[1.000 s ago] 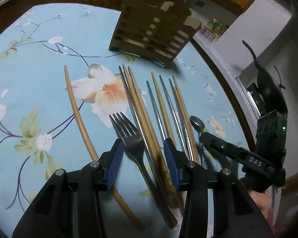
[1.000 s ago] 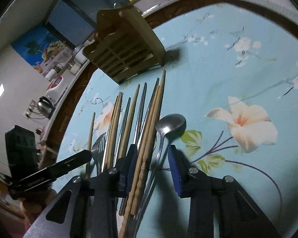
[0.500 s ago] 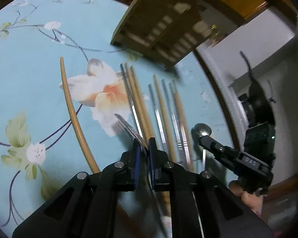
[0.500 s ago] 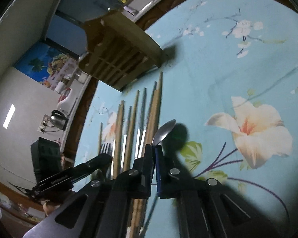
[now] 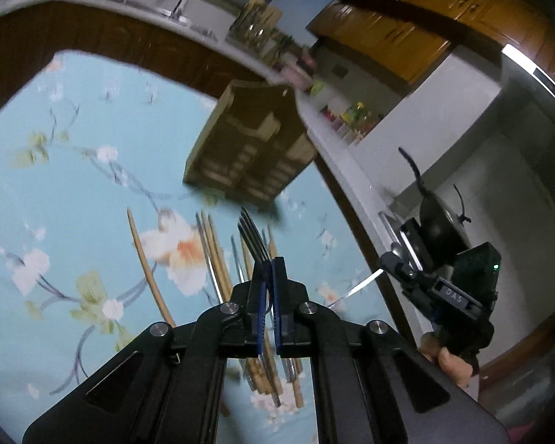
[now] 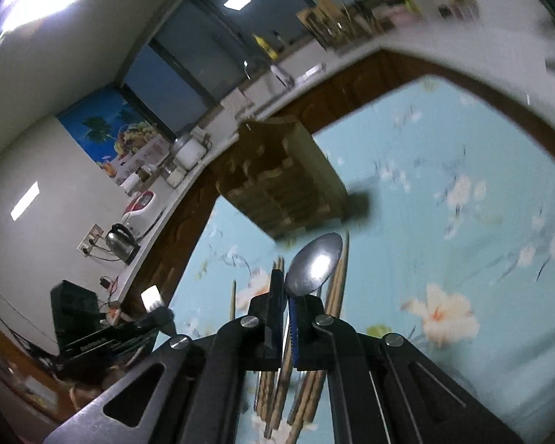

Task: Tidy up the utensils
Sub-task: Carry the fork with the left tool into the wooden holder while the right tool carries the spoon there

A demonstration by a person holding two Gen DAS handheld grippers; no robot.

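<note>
**Fork and spoon lifted, holder ahead**

While the left claw pinches the fork, keep its tines toward the wooden holder at 12 o'clock; its slots look empty, though blurred. Chopsticks lie on the tabletop.

Right view: the right claw clamps the spoon, bowl up, the holder at 11 o'clock; carry it level.

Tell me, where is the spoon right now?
The spoon is pinched in the right claw, lifted above the chopsticks on the floral table, bowl pointing toward the wooden holder.
</note>
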